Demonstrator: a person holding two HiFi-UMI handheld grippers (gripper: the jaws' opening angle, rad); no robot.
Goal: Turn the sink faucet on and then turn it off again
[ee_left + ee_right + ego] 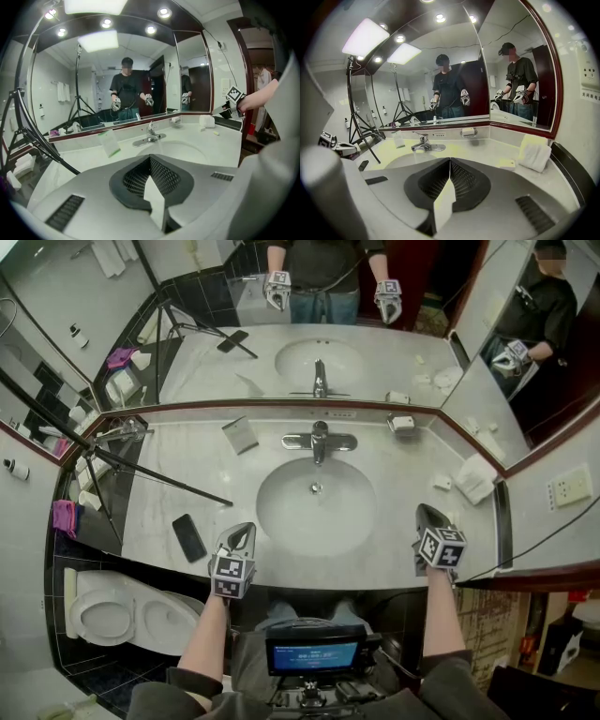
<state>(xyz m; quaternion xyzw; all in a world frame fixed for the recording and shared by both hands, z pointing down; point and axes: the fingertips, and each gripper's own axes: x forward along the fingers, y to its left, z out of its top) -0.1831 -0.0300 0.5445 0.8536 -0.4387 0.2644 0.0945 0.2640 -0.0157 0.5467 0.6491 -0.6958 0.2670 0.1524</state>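
The chrome faucet (319, 440) stands behind the oval sink basin (316, 507), its lever pointing toward me; no water is visible. My left gripper (242, 532) hovers over the counter's front edge, left of the basin, shut and empty. My right gripper (427, 514) hovers at the basin's front right, also shut with nothing between its jaws. The left gripper view shows the faucet (150, 136) well beyond the closed left gripper (150, 158). In the right gripper view the faucet (424, 145) lies ahead to the left of the closed right gripper (450, 161). Neither gripper touches the faucet.
A black phone (188, 537) lies left of my left gripper. A small card (240, 434) stands left of the faucet, and a soap dish (401, 424) sits to its right. A folded towel (476, 477) and soap bar (442, 483) are far right. Tripod legs (141, 470) cross the left counter.
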